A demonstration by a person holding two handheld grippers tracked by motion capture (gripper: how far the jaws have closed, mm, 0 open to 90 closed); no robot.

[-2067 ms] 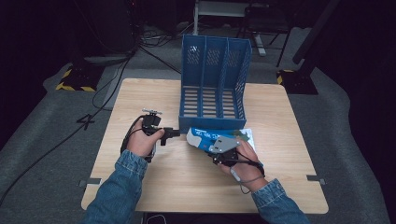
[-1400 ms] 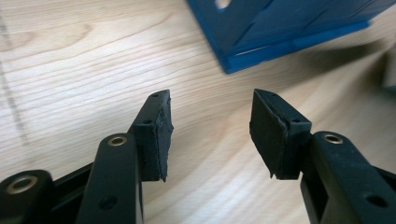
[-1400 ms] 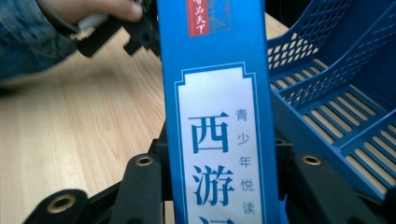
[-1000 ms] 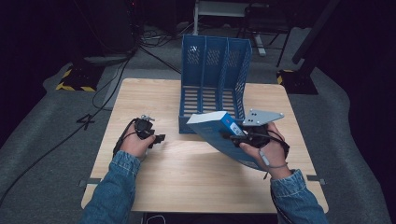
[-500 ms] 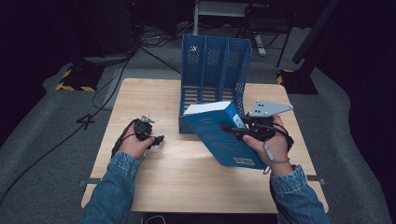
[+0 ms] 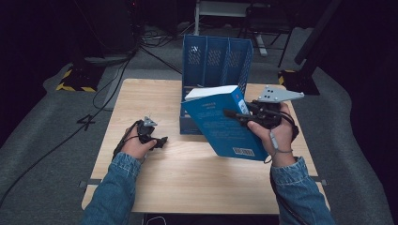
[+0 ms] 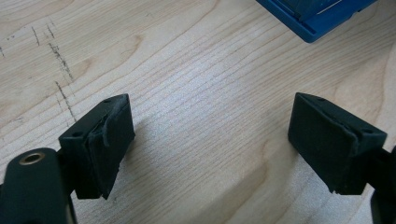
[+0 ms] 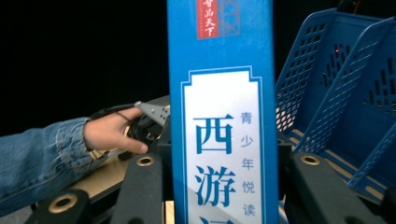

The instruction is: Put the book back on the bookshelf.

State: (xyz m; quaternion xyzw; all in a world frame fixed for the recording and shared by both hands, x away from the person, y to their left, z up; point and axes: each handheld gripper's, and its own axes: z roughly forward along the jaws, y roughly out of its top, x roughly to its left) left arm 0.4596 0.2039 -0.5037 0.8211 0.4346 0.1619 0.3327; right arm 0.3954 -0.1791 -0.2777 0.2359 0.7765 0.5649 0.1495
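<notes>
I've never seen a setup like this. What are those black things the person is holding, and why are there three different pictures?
There is no machine here: a person holds a hand-operated gripper in each hand, each with two black fingers. One picture is taken from above the wooden table; the other two come from small cameras riding on the grippers, looking along their fingers. On the table stands a blue file rack with upright compartments. The right gripper is clamped on the spine of a blue book, held tilted in the air in front of the rack; its own camera shows that spine close up, with Chinese lettering. The left gripper is low over the table, fingers wide apart, holding nothing.
</notes>
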